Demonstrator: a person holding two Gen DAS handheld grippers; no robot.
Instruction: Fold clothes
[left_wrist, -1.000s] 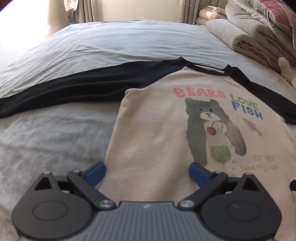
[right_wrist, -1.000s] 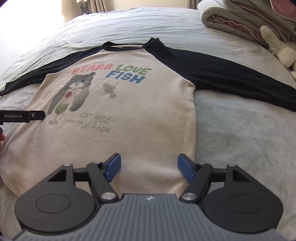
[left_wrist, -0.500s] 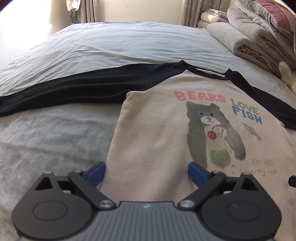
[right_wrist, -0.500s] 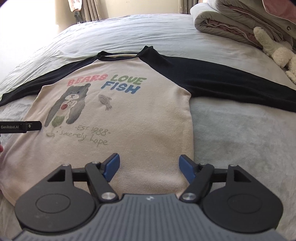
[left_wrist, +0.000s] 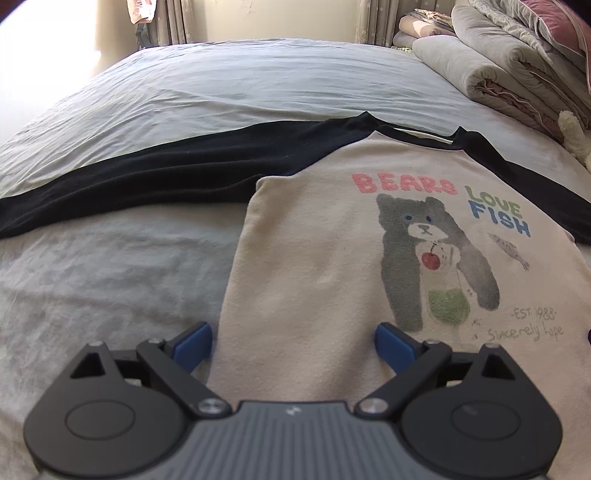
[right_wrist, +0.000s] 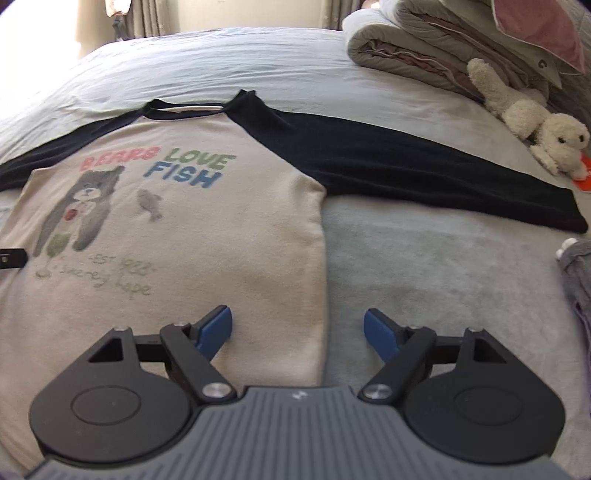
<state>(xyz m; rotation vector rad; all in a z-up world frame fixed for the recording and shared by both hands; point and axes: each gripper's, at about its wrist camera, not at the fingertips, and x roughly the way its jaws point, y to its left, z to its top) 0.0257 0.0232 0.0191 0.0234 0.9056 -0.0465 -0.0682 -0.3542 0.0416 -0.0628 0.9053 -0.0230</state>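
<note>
A cream shirt (left_wrist: 317, 266) with black sleeves lies face up and flat on a grey bed sheet (left_wrist: 229, 85), both sleeves spread out sideways. Its print shows a bear and the words "BEARS LOVE FISH". Folded quilts (right_wrist: 436, 48) are stacked at the far right of the bed, with a cream plush toy (right_wrist: 535, 125) lying beside them, near the end of the shirt's right sleeve. A grey cloth (right_wrist: 578, 277) sits at the right edge, apart from the shirt.

The left gripper (left_wrist: 293, 341) hovers over the shirt's lower left side, its 2 blue fingers (left_wrist: 192, 345) spread wide and empty, straddling the side seam. The right gripper (right_wrist: 297, 330) is likewise spread wide with nothing in it, straddling the right seam; whether either touches the fabric is hard to tell.
</note>
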